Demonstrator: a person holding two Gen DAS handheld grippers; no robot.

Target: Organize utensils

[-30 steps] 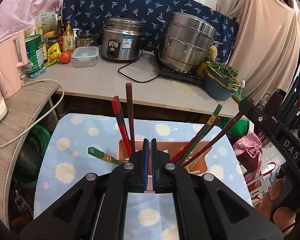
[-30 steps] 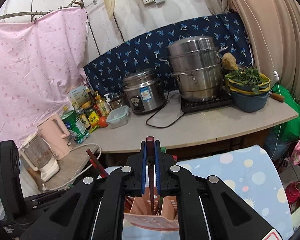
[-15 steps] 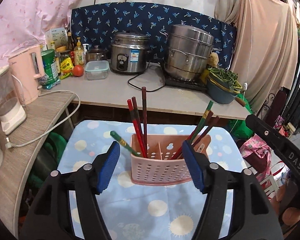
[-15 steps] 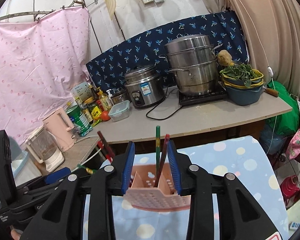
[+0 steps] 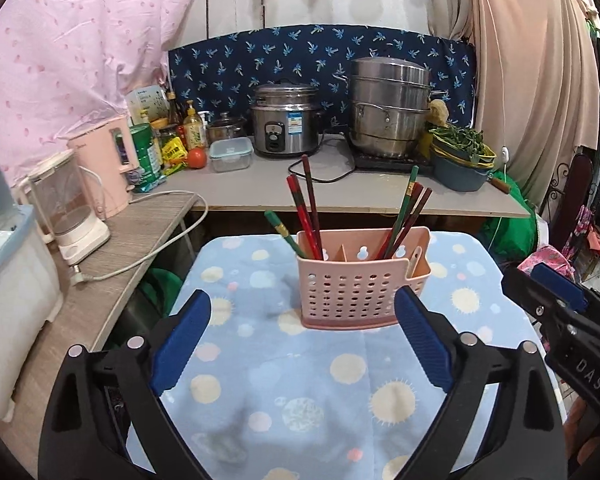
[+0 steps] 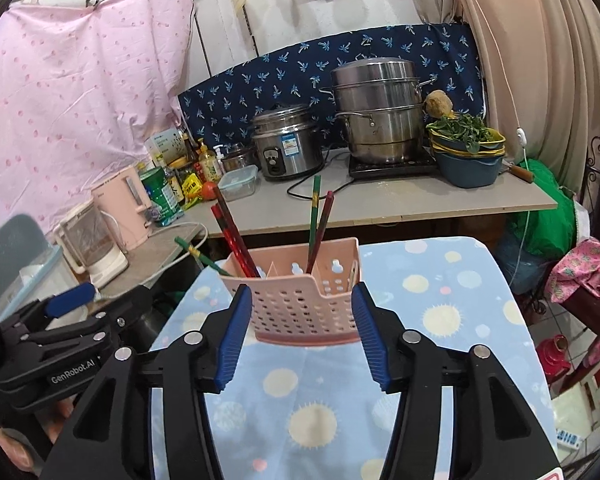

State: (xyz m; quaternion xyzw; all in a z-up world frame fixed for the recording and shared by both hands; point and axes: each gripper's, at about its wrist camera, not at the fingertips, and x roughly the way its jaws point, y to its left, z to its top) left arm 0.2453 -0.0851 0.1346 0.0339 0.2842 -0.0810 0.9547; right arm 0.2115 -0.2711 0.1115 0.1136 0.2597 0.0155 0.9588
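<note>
Now both claws, left claw (image 5: 300,336) and right claw (image 6: 300,334), gape empty before the chopstick basket (image 6: 304,300).

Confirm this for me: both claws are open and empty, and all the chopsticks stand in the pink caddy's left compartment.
Not quite. Both the left claw and the right claw are open and empty, but the chopsticks are split: one bunch stands in the left compartment of the pink caddy, another in a compartment further right. The left wrist view shows it.

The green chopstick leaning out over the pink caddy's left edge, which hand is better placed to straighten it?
Probably left. The green chopstick tilts toward the open left gripper; the open right gripper faces the pink perforated caddy.
</note>
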